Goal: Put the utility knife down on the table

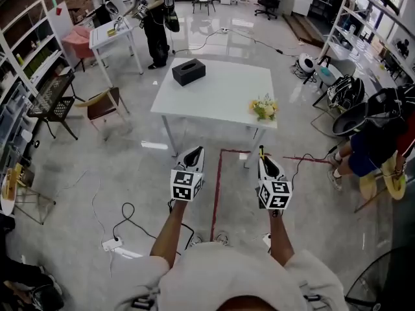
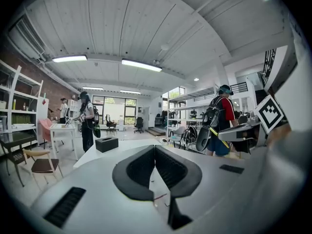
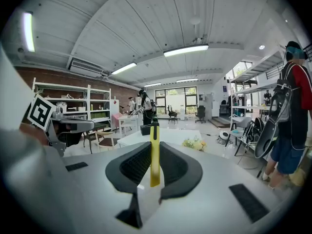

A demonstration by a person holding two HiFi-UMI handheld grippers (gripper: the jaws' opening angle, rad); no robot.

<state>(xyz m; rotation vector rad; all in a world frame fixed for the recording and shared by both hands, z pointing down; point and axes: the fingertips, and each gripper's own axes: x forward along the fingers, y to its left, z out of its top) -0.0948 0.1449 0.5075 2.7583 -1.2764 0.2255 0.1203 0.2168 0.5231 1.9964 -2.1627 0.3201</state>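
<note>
Utility knife [image 3: 154, 160]: yellow, slim, stood on edge, pinched between the narrowly parted jaws of right gripper [image 1: 266, 162]. Carried in the air, short of white table [image 1: 220, 89]; not yet set down. Pointed forward, probably for lowering onto bare top between black box [image 1: 189, 72] and flowers [image 1: 264, 109]. Left gripper [image 2: 155, 150]: jaws together, nothing held, idle alongside.

Two tongs [image 1: 196, 150] [image 1: 263, 157]; one utility knife [image 3: 154, 152]; one black box [image 1: 189, 71].
</note>
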